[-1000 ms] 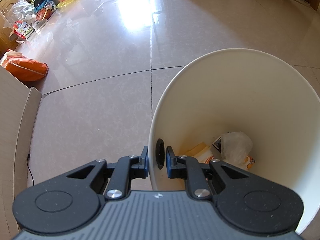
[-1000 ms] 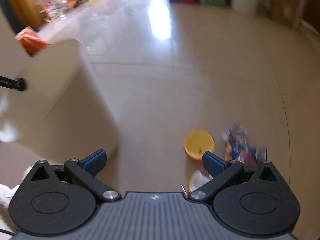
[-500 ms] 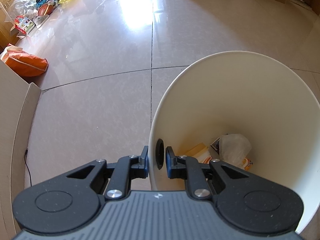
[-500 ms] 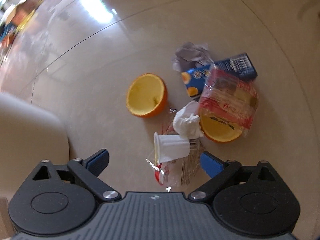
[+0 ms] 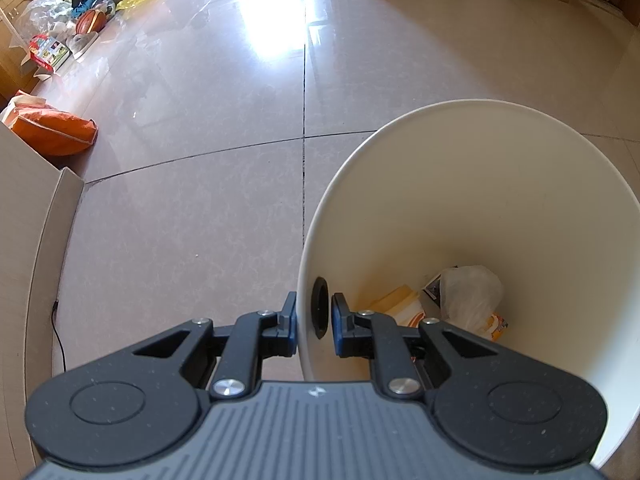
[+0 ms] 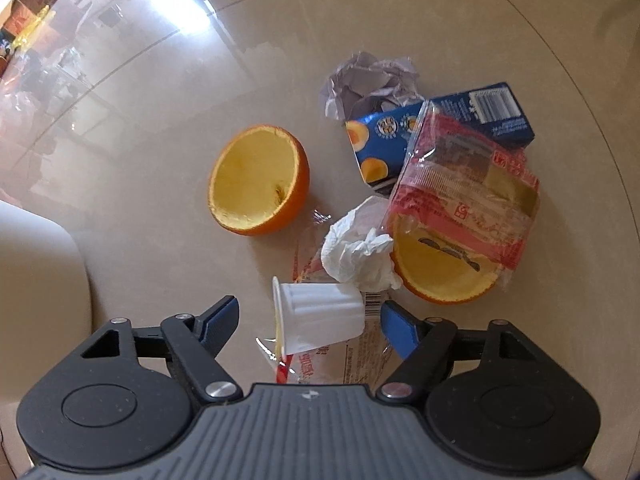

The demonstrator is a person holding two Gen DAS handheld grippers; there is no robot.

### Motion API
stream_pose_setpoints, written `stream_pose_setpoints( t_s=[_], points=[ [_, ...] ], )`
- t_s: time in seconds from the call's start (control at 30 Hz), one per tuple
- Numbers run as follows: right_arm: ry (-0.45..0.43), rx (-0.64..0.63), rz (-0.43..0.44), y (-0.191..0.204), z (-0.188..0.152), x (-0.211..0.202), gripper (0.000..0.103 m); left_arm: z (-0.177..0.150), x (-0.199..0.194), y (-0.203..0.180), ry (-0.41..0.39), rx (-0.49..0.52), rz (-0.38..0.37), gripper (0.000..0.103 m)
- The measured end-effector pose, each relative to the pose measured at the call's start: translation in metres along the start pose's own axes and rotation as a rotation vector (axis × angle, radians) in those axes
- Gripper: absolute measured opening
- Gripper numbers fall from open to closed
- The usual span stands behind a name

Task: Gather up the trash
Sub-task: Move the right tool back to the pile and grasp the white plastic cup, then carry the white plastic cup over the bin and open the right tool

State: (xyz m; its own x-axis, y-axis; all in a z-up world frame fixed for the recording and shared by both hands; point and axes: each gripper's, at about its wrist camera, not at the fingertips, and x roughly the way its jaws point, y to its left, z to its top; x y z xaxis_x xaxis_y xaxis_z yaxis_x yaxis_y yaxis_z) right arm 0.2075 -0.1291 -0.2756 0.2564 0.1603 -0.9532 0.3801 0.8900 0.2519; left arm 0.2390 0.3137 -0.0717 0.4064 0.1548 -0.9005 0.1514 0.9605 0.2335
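The left gripper (image 5: 314,322) is clamped on the rim of the white bin (image 5: 500,184), one finger outside and one inside; a bag (image 5: 470,294) and wrappers lie at the bottom. Bare tile floor (image 5: 200,200) stretches ahead and left of the fingers.

The right gripper (image 6: 308,320) is spread wide, a white cup (image 6: 320,316) lying on its side between the fingers, untouched. Beyond lie a tissue (image 6: 356,252), two orange peel halves (image 6: 256,188), a red-printed clear wrapper (image 6: 464,196), a blue carton (image 6: 480,116) with barcode, its print unreadable, and crumpled paper (image 6: 368,84).
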Motion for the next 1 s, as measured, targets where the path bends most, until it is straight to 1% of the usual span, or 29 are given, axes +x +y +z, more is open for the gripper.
stream_pose_setpoints(
  t_s=[0.07,0.17,0.27,0.5,0.67,0.83,1.0],
  points=[
    [0.004,-0.004,-0.015,0.000,0.000,0.007,0.073,0.000,-0.001,0.001,0.001,-0.003,-0.002,0.014],
    [0.002,-0.038,-0.039,0.003,-0.002,0.009,0.066,0.000,-0.001,0.002,0.000,-0.005,-0.005,0.014],
    [0.002,-0.052,-0.055,0.002,-0.002,0.009,0.050,0.000,-0.001,0.002,0.000,-0.007,-0.003,0.014],
    [0.000,-0.053,-0.066,0.004,-0.008,-0.002,0.050,-0.001,-0.001,0.002,0.000,-0.008,-0.002,0.014],
    [-0.004,-0.093,-0.058,0.012,-0.020,-0.029,0.050,-0.001,0.000,0.002,0.001,-0.006,-0.003,0.014],
    [-0.020,-0.196,-0.028,0.032,-0.033,-0.071,0.050,0.000,0.000,0.003,0.002,-0.017,-0.010,0.014],
    [-0.052,-0.341,0.014,0.069,-0.037,-0.123,0.050,0.000,0.000,0.005,0.002,-0.020,-0.015,0.014]
  ],
)
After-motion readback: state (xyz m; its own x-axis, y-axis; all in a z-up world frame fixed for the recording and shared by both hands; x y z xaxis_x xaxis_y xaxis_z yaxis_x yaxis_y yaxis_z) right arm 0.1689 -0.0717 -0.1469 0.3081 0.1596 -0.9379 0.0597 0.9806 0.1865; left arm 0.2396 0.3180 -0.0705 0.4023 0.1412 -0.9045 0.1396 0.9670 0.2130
